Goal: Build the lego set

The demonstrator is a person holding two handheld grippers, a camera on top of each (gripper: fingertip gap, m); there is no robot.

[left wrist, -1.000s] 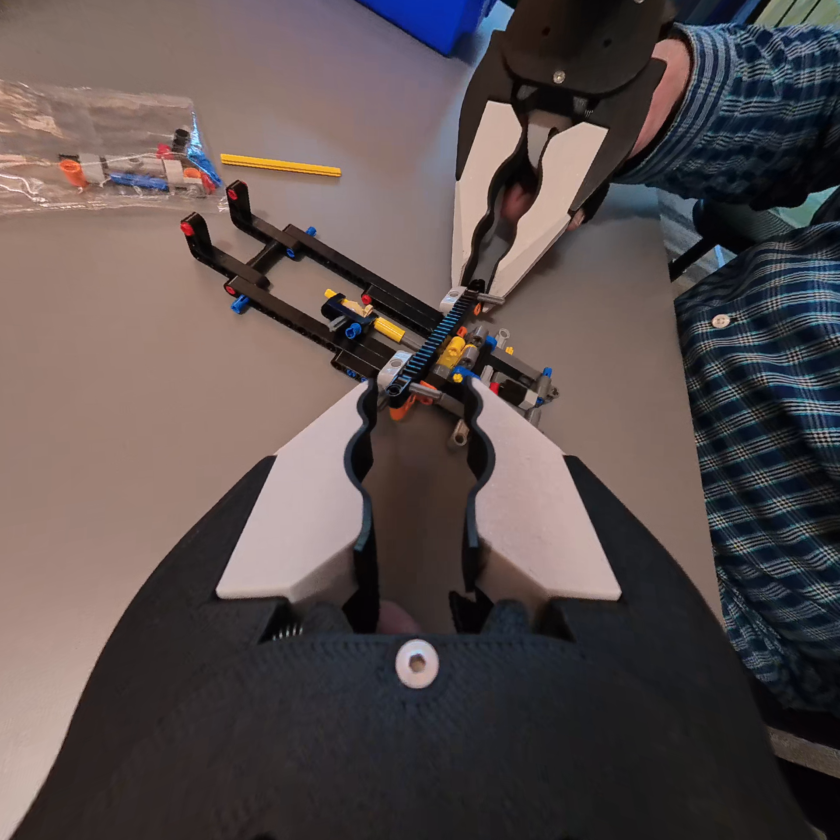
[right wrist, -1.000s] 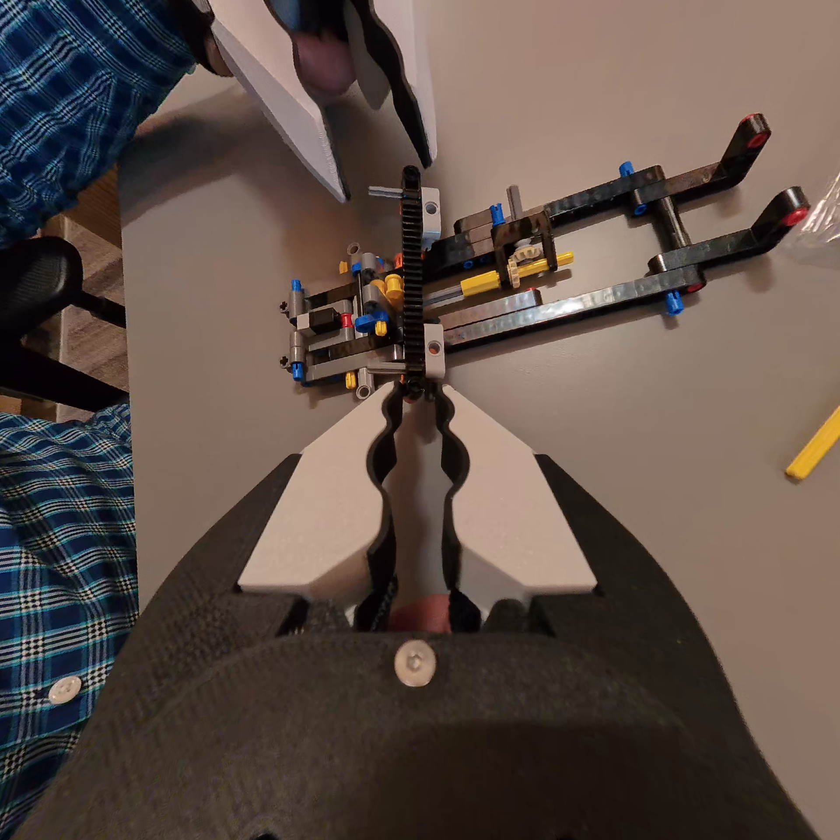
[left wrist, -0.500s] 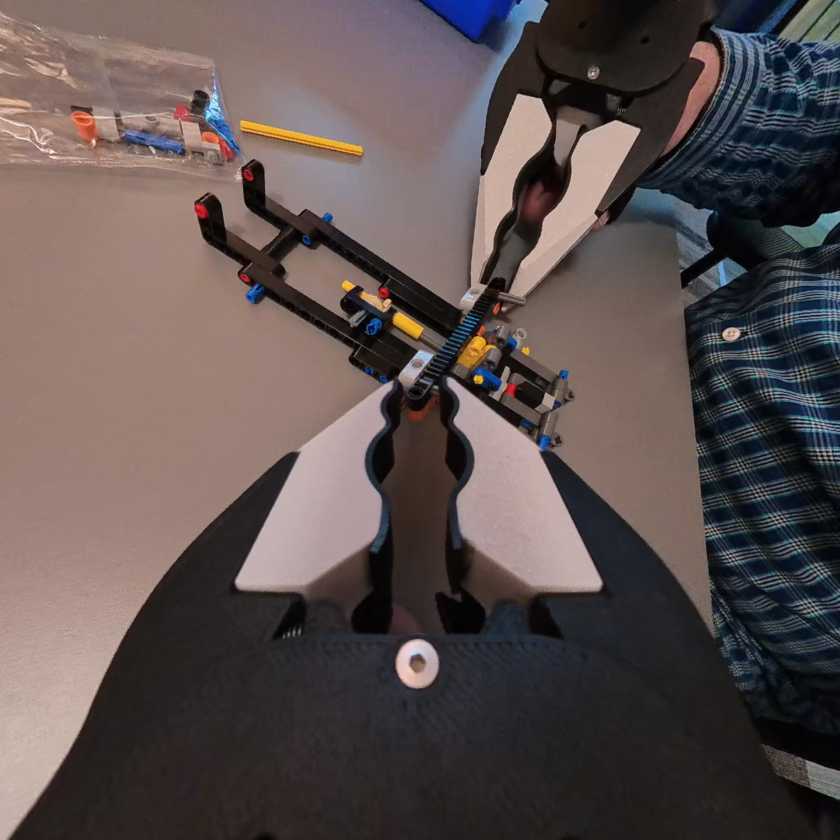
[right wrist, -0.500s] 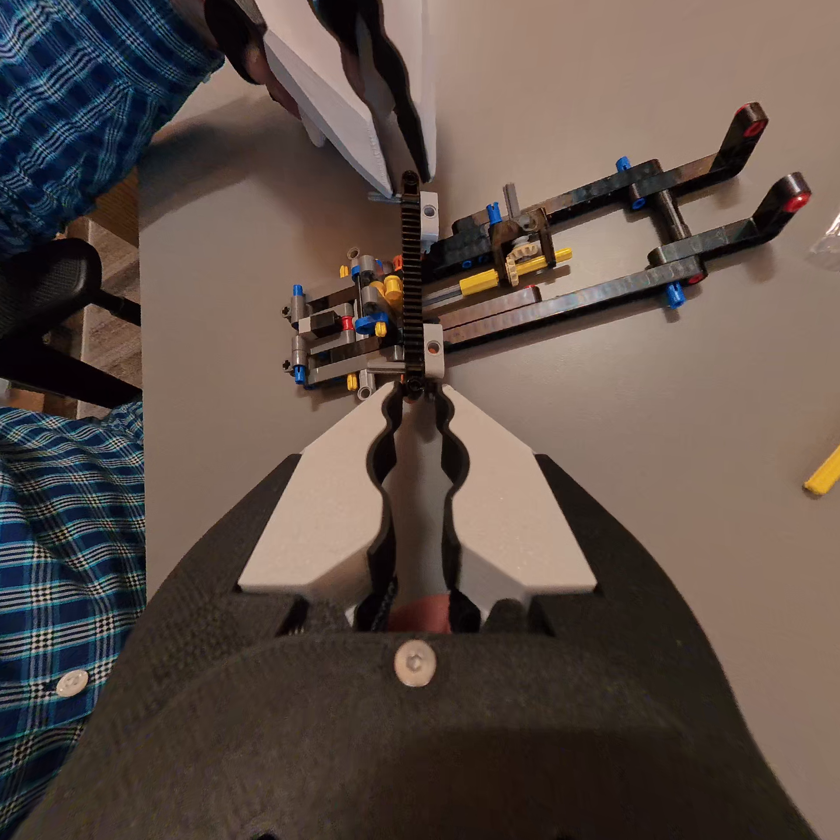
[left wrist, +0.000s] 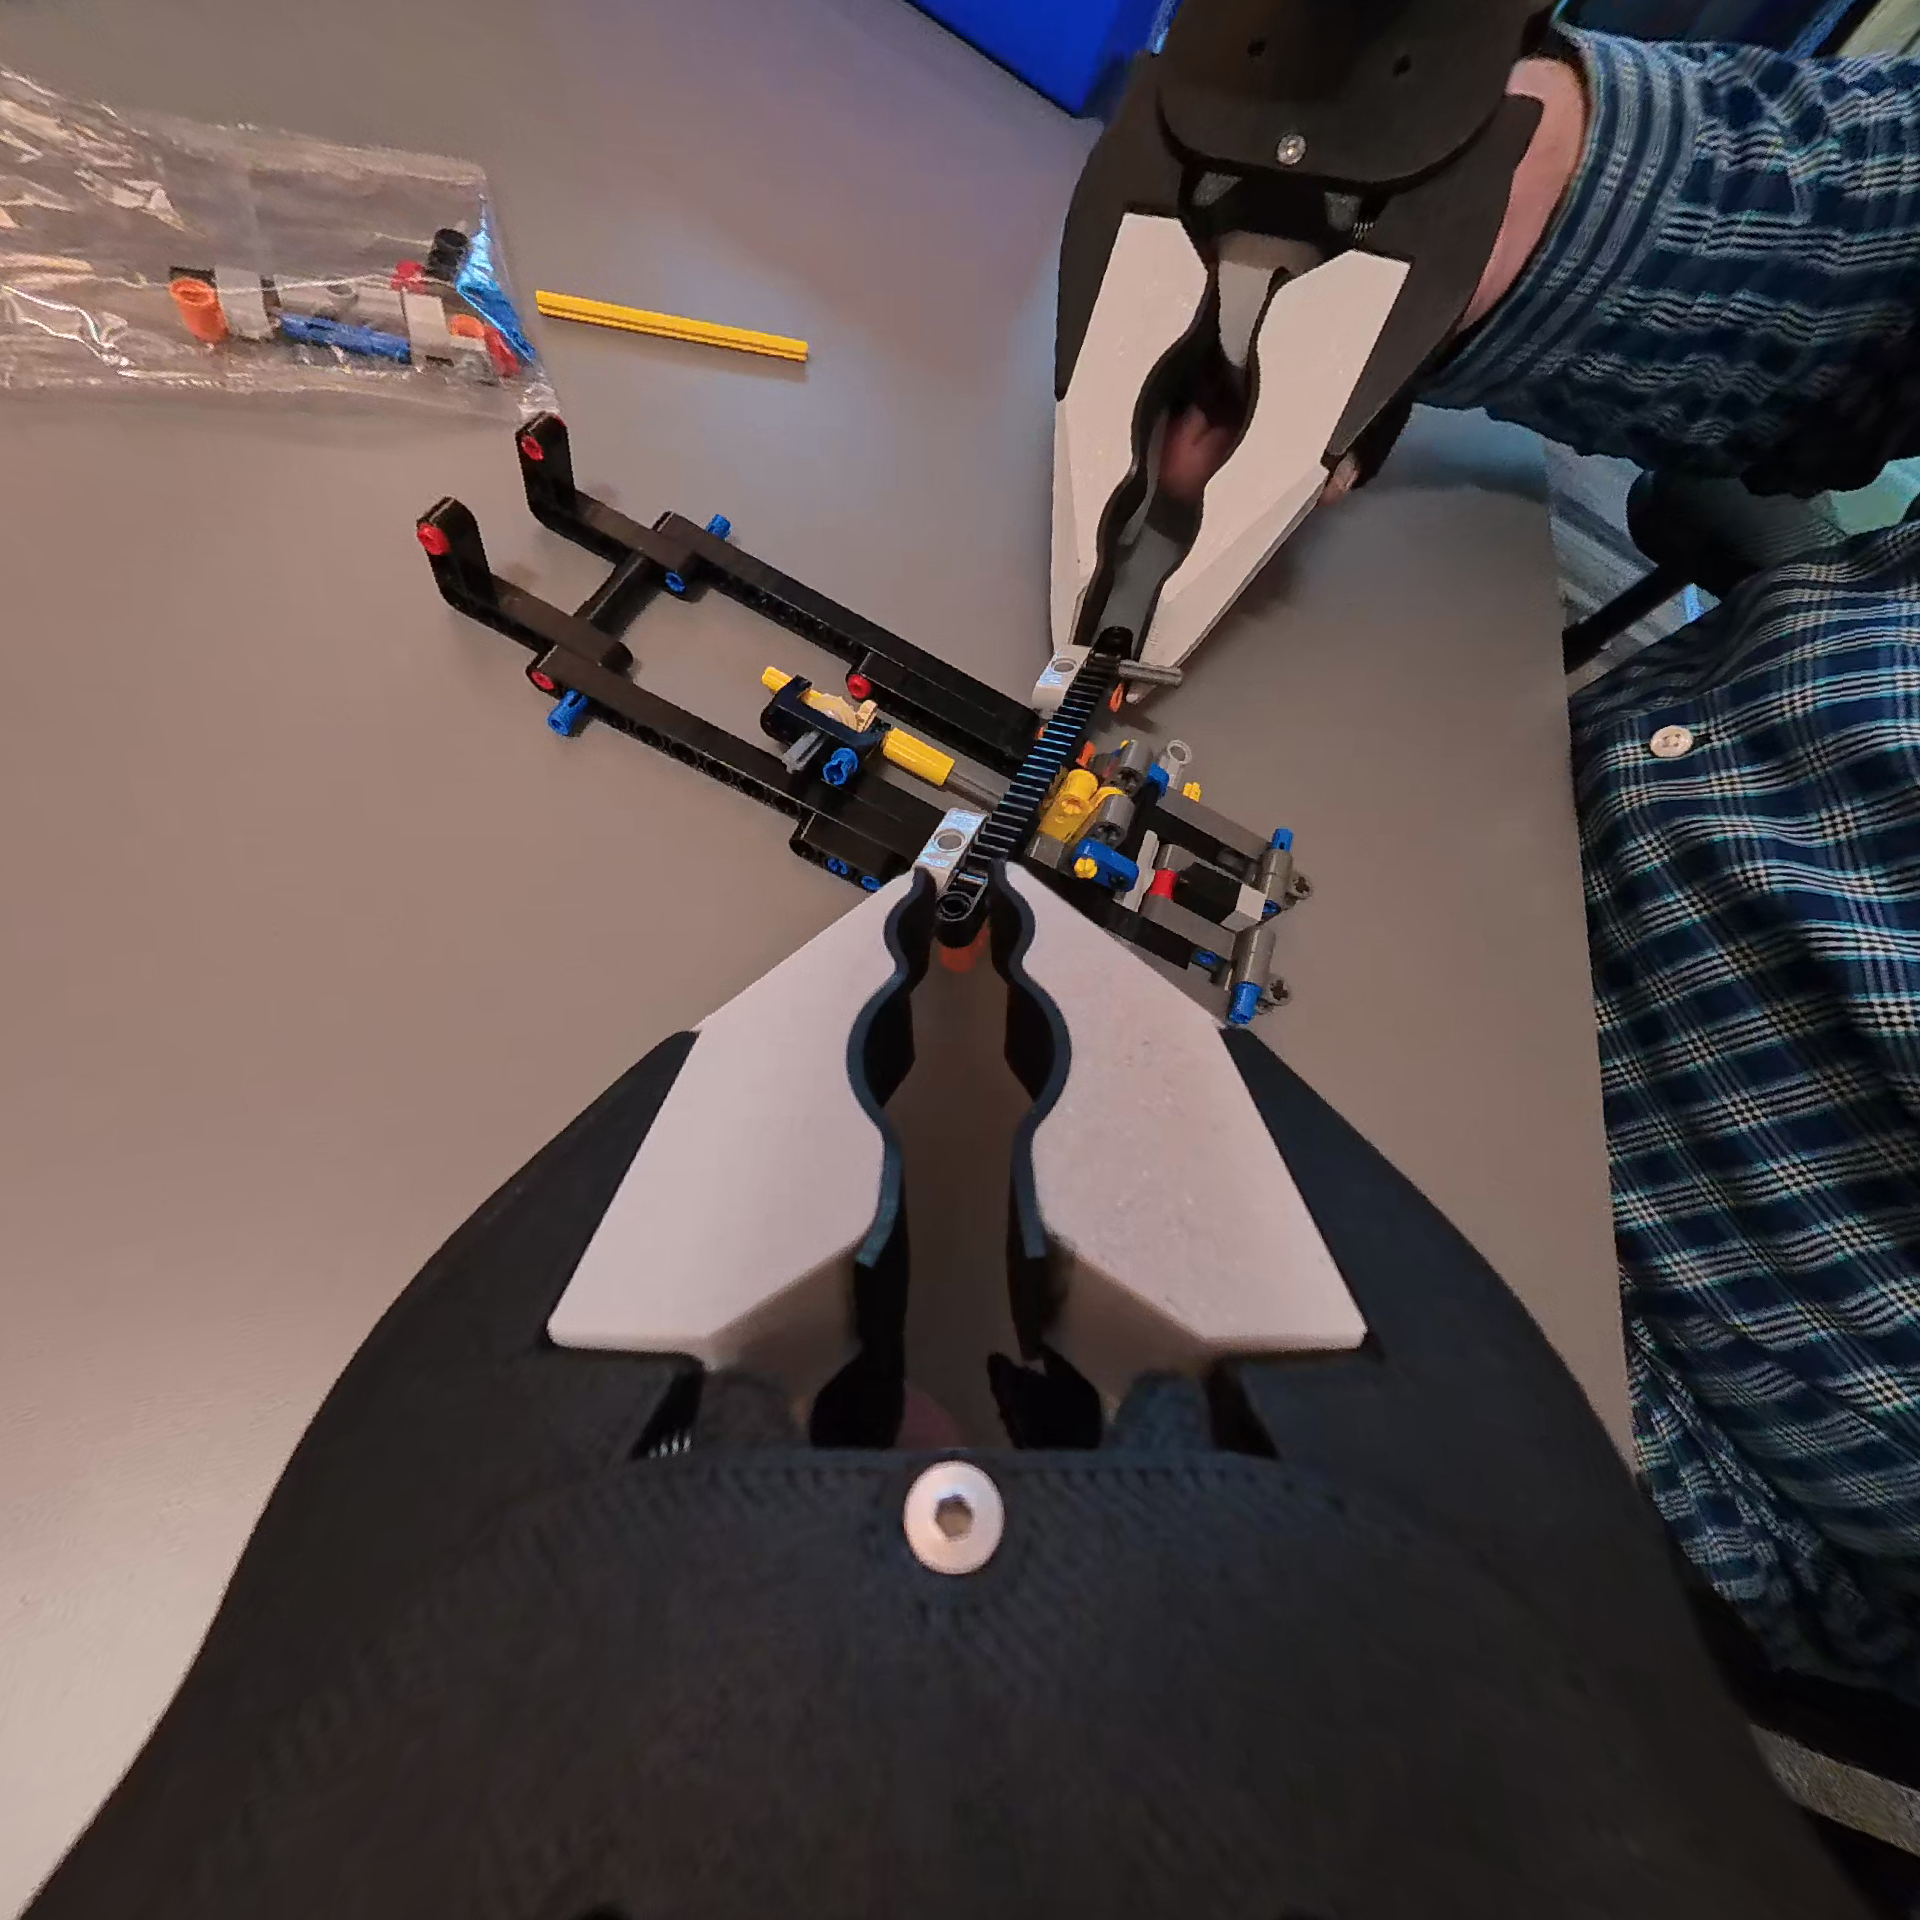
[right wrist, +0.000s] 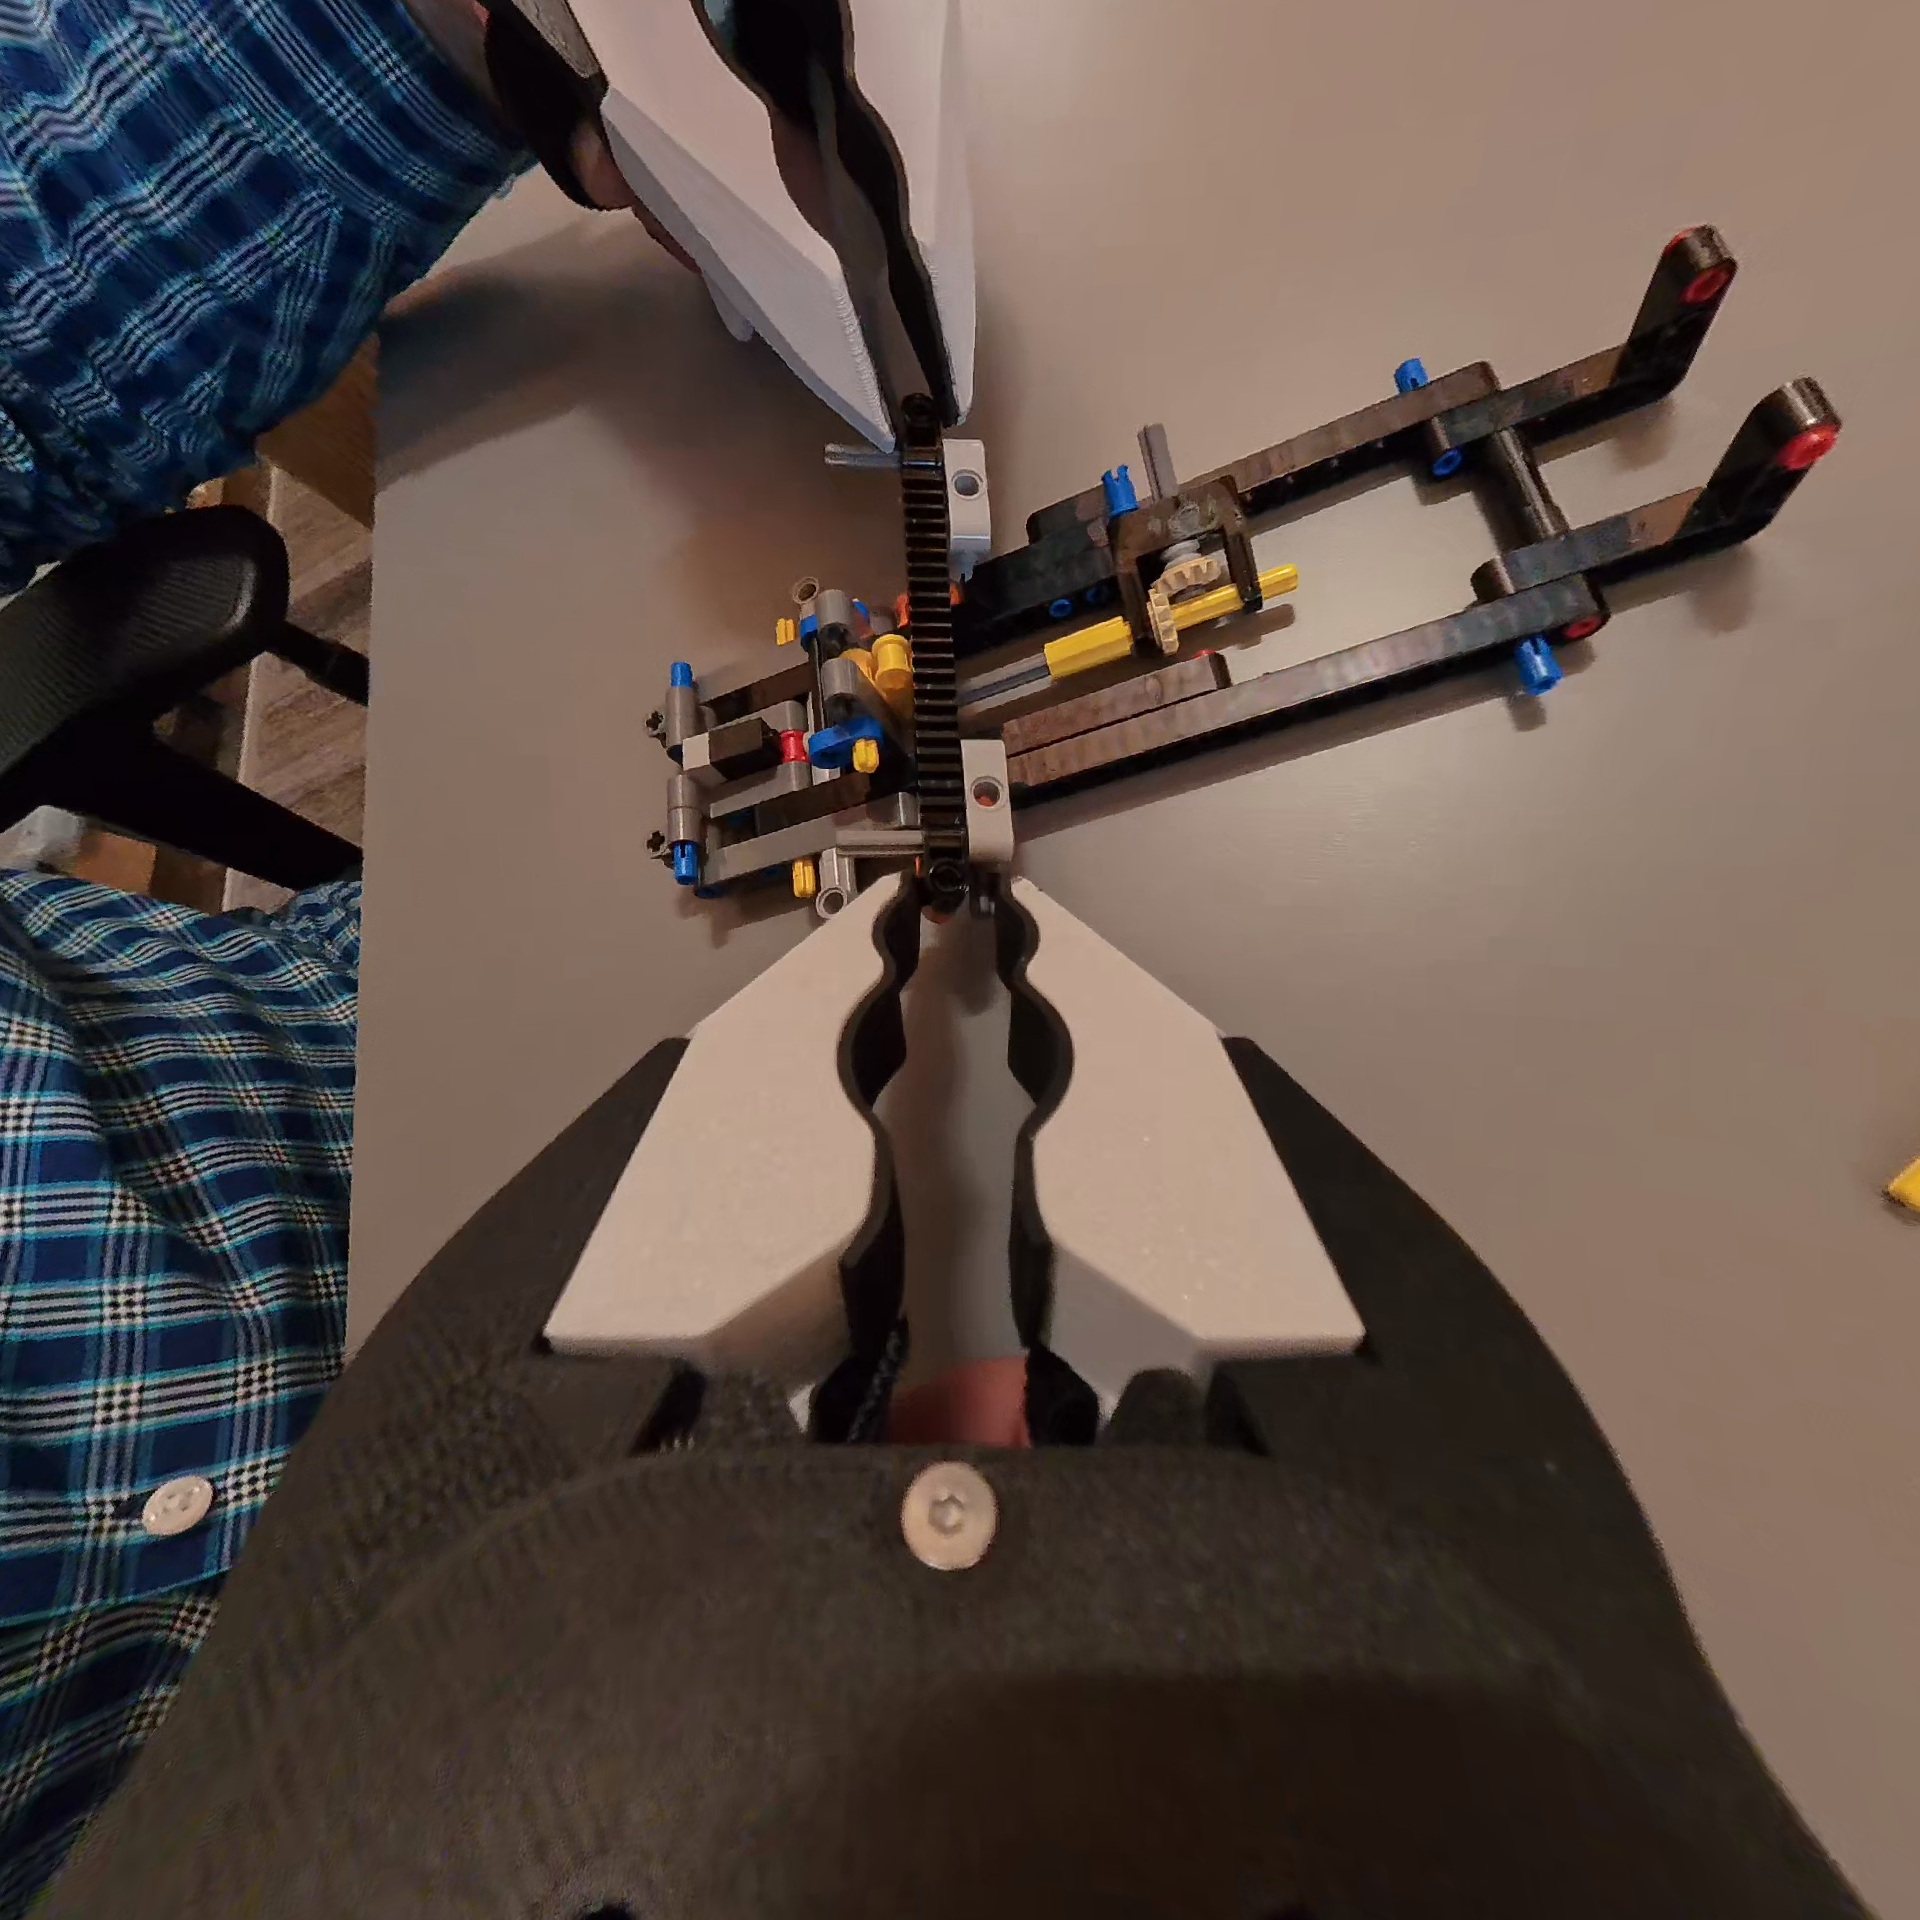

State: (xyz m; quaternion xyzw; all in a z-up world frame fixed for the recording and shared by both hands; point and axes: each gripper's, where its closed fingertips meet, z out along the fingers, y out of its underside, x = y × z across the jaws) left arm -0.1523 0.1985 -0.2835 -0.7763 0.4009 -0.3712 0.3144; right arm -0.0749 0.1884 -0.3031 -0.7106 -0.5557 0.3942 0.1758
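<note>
A Lego build of long black beams [left wrist: 727,592] with a small grey, yellow and blue block lies flat on the grey table [left wrist: 260,935]. A black toothed rack [left wrist: 1039,769] lies across it. My left gripper [left wrist: 956,894] is shut on the rack's near end. My right gripper [left wrist: 1112,649] is at the rack's far end. In the right wrist view, my right gripper [right wrist: 951,894] is shut on one end of the rack [right wrist: 928,644], and my left gripper [right wrist: 920,405] pinches the other end. The build's beams [right wrist: 1351,665] run off to the right.
A clear bag of loose parts [left wrist: 260,301] and a yellow axle [left wrist: 670,327] lie at the far left; the axle's tip shows in the right wrist view [right wrist: 1907,1184]. A blue bin [left wrist: 1039,42] stands behind. The person's plaid shirt [left wrist: 1766,1039] and a black chair [right wrist: 156,644] are at the table edge. My hands' fingertips stand some 9 cm from each other.
My left gripper has moved up to the rack's end and its fingers have narrowed from wide open to shut on it. The right gripper has kept its hold.
</note>
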